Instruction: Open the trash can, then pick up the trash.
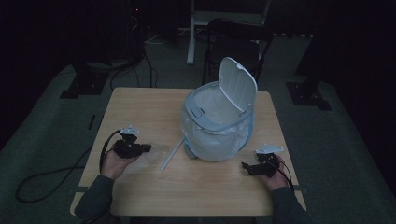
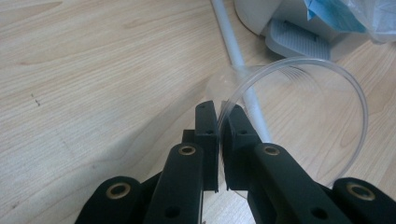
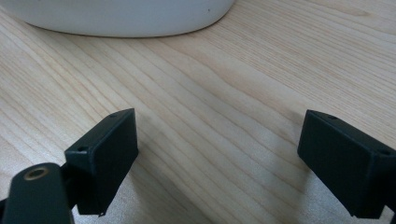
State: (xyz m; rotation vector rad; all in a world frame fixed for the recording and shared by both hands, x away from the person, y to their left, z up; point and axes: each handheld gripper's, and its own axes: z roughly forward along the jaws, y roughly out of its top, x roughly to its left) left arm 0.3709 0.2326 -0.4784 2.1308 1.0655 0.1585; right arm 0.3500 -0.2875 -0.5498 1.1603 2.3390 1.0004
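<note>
On the one wooden table [image 1: 140,107] I count one white pedal bin [image 1: 219,126] at the far right with its single lid [image 1: 239,84] up, one white straw [image 1: 171,156] lying just left of it, and one clear plastic cup [image 2: 299,121] on its side near the left edge. Two grippers are in play, one left gripper [image 1: 145,148] and one right gripper [image 1: 244,165], each in one of the person's two hands at the near side. Beyond the table stands one dark chair [image 1: 233,44].
</note>
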